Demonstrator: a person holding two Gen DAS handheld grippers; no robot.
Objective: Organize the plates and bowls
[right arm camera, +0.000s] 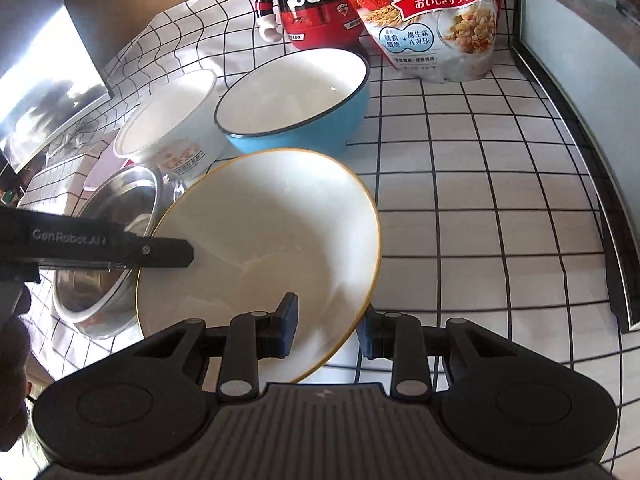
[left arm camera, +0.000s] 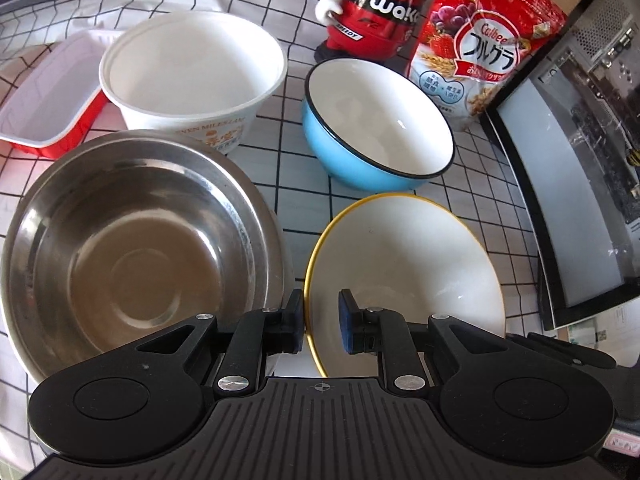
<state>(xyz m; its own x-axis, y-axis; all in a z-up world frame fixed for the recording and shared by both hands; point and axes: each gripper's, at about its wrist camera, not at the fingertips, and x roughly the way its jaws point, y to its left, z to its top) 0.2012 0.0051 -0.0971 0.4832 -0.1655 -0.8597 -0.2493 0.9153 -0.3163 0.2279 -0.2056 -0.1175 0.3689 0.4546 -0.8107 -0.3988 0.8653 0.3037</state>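
Yellow-rimmed and white inside, the bowl sits tilted between both hand-held tools, near the front of the grid-patterned cloth, and it is the thing the coming move turns on. The left gripper straddles the bowl's left rim: one finger stands outside the wall, the other inside, and the jaws are narrow, though a sliver of gap shows by the inner pad, so I cannot tell whether the rim is truly pinched. The right gripper does the same on the opposite, near-right rim, one pad inside the bowl and one outside, its jaws also narrow and close to the wall; again contact is not plain enough to call. From each wrist view the bowl lies straight ahead and below the fingers, so neither hand is clearly nearer; they share it from two sides. The steel bowl lies just left of it, almost touching, with the left tool's body reaching across above it in the right wrist view. Beyond stand the blue bowl and the white paper bowl, near each other, and a red tray at the far left. A cereal bag and a red figure stand at the back. Judging from this, the step in hand is moving the yellow-rimmed bowl for nesting, probably leftward into the steel bowl or forward into the blue one; a level lift by both hands matters, since the rim could slip from a light hold.
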